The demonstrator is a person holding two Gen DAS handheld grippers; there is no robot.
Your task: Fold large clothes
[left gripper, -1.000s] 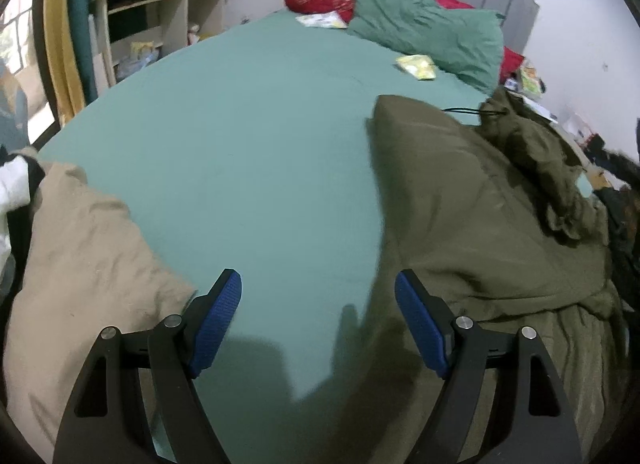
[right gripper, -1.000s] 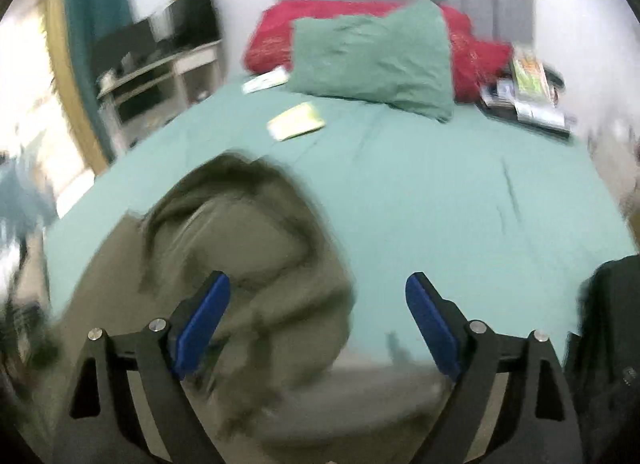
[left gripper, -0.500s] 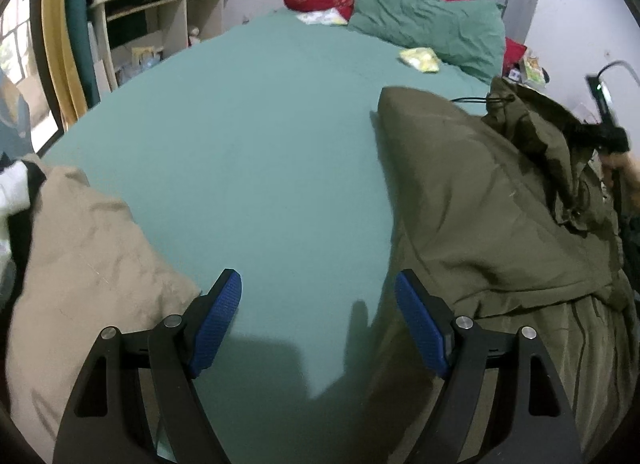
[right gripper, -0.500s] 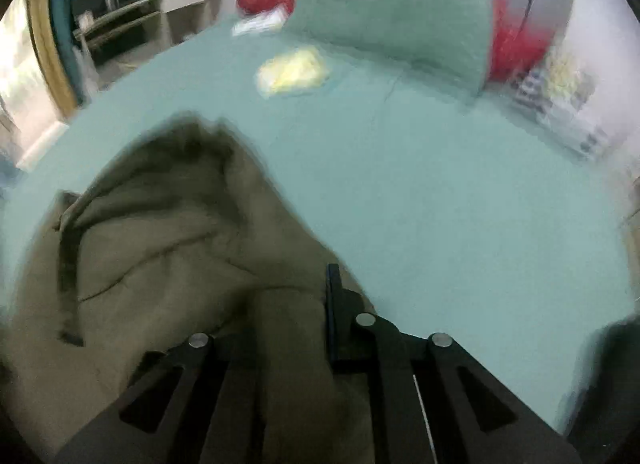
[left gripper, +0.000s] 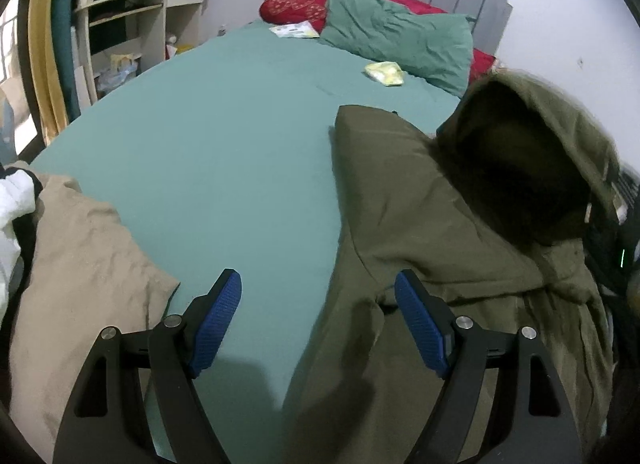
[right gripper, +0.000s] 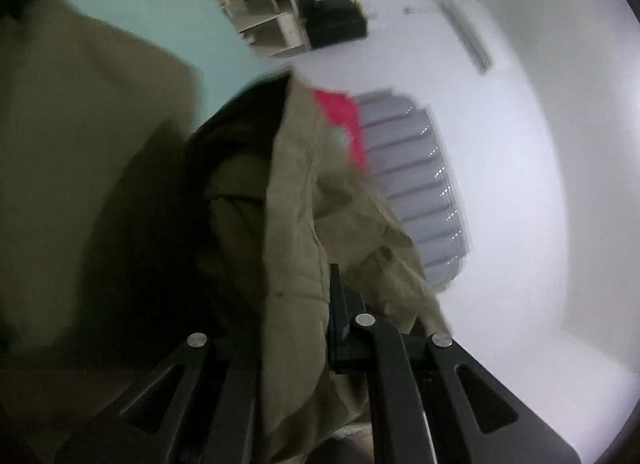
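The right gripper [right gripper: 316, 304] has lifted the hood of the olive-green fabric coat [left gripper: 440, 223], pinching it; the left gripper [left gripper: 318, 316] hovers spread above the teal bedsheet [left gripper: 220, 135].

Olive coat [left gripper: 420, 199], teal bedsheet [left gripper: 224, 135], tan cloth [left gripper: 80, 276], red pillow w/ gold embroidery [left gripper: 304, 3], blue pads [left gripper: 216, 320].

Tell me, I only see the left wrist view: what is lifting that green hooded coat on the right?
Observer: The right gripper; its fingers are shut on a fold of the olive coat.
Operator: Which way does that gripper point?
Observer: Its camera is tipped over; the grey headboard and white wall fill its right side.
Operator: Does my gripper hold anything?
Observer: No, the left gripper is open above the bed sheet; the right view does not show it at all.
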